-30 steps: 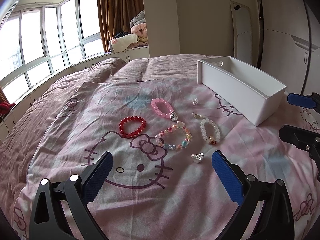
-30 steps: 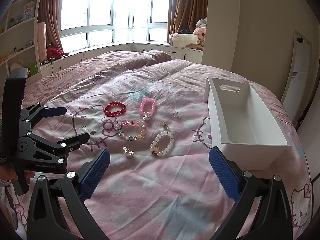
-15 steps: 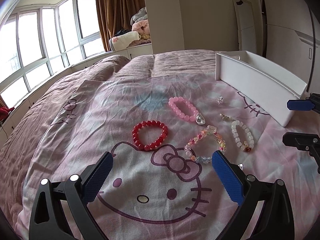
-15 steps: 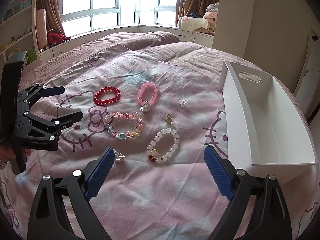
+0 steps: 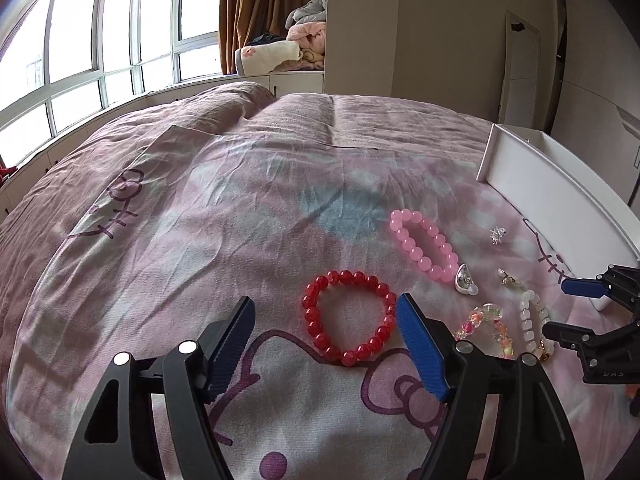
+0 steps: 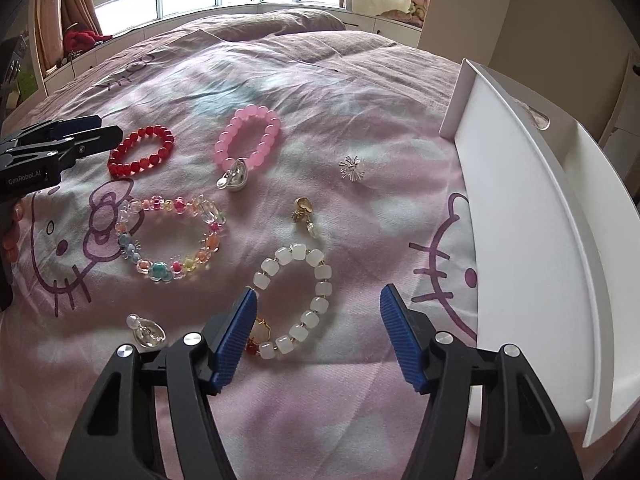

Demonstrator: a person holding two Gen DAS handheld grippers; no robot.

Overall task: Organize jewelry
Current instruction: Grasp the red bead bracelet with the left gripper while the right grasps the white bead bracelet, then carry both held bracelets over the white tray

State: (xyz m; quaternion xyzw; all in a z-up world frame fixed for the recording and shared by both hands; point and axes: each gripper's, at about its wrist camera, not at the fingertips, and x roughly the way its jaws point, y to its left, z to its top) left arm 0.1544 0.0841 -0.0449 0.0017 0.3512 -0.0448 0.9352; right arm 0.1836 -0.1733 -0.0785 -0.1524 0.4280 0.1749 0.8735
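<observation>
Pink cartoon-cat printed bedspread [image 6: 360, 380] fills both views; its near edge is cut off by the frames. Long white plastic storage bin [image 6: 532, 240] lies at the right; its near end runs out of the right wrist view, and its interior is not visible from the left wrist view.

Jewelry, all loose on the bedspread:
- multicolour flower-bead bracelet [image 6: 170, 236], half hidden behind a finger in the left wrist view
- white square-bead bracelet with red charm [image 6: 296, 300]
- pink round-bead bracelet with silver heart charm [image 6: 248, 138]
- red round-bead bracelet [image 5: 349, 317]
- 4 small pieces: silver spiky ornament [image 6: 351, 168], gold earring [image 6: 304, 210], clear pendant [image 6: 146, 330], details hard to make out.

Left gripper [image 5: 324, 344]: jaws have just been closing, now part-open, gripping nothing. The red bracelet lies between the blue pads [image 5: 420, 352], nearer the right one; contact cannot be told.

Right gripper [image 6: 316, 338]: jaws have just been closing, now part-open, gripping nothing. The white bracelet lies between the pads; the left pad [image 6: 234, 340] overlaps its charm end, contact unclear.
</observation>
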